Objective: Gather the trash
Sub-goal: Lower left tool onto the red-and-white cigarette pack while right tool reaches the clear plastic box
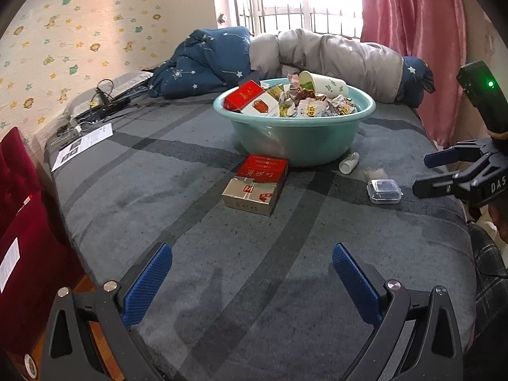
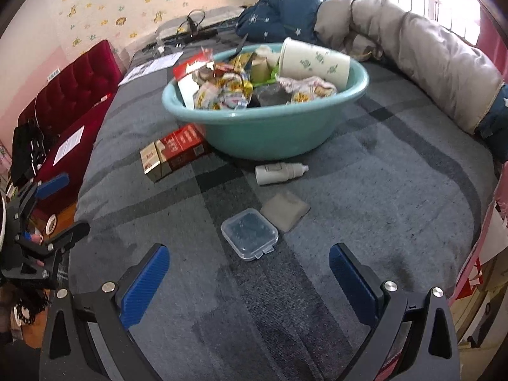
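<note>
The round teal plastic basin in the middle of the bed is already heaped with wrappers and a paper cup. Left on the blanket toward the near edge: a red-and-gold cardboard carton, a small white plastic bottle, a clear square plastic case and a grey folded pad. The left hand-held gripper and right hand-held gripper hover low over the near edge, jaws wide and empty.

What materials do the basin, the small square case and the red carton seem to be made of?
Basin: likely plastic, smooth teal, with soft glare on its wall. Case: clear hard plastic, since the blanket shows through it and it has a moulded hinge tab. Carton: printed cardboard, red and gold, glossy with sharp folded edges, possibly film-wrapped.
</note>
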### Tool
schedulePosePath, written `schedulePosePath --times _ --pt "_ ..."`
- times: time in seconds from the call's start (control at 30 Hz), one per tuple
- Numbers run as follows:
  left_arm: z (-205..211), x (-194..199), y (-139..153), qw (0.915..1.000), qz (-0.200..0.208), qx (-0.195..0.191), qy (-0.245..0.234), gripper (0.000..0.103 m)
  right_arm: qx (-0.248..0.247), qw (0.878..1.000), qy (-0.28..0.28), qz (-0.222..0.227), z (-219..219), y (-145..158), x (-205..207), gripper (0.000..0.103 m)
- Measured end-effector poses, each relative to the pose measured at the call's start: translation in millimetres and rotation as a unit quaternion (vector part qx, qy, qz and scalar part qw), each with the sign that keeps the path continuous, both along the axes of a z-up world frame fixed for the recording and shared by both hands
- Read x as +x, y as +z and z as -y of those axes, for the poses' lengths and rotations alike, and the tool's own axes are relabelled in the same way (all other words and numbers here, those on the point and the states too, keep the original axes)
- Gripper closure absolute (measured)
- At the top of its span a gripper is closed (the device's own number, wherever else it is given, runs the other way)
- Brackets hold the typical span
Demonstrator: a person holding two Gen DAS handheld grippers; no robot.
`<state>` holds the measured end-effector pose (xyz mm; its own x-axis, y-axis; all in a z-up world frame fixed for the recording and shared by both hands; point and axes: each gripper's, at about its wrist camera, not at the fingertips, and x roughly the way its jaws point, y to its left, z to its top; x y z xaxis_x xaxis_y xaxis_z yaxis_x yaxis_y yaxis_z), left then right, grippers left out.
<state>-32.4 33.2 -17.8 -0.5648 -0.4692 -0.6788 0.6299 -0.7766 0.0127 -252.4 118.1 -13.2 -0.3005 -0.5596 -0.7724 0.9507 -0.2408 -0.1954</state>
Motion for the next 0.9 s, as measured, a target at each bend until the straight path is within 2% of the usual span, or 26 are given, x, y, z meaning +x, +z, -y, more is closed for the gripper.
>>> schedulePosePath --times 0.47,0.6,0.77,0.9 --pt "38.3 -41.6 -12.0 0.997 0.048 0.041 -0.045 0.0 0.1 0.994 0.007 0.032 27.8 -20.3 -14.4 0.0" --pt "51.0 -51.1 -19.2 0.9944 0.064 0.065 -0.054 0.0 0.129 0.991 0.006 0.039 36.0 -28.2 -17.5 0.0" --pt "61.7 -60.7 -22.8 0.9927 0.082 0.061 -0.064 0.0 0.146 0.988 0.002 0.046 44.0 -33.3 -19.2 0.0" --pt "71.7 -68.8 -29.9 0.9899 0.095 0.077 -0.072 0.0 0.158 0.986 -0.001 0.051 49.7 -36.6 -20.2 0.0"
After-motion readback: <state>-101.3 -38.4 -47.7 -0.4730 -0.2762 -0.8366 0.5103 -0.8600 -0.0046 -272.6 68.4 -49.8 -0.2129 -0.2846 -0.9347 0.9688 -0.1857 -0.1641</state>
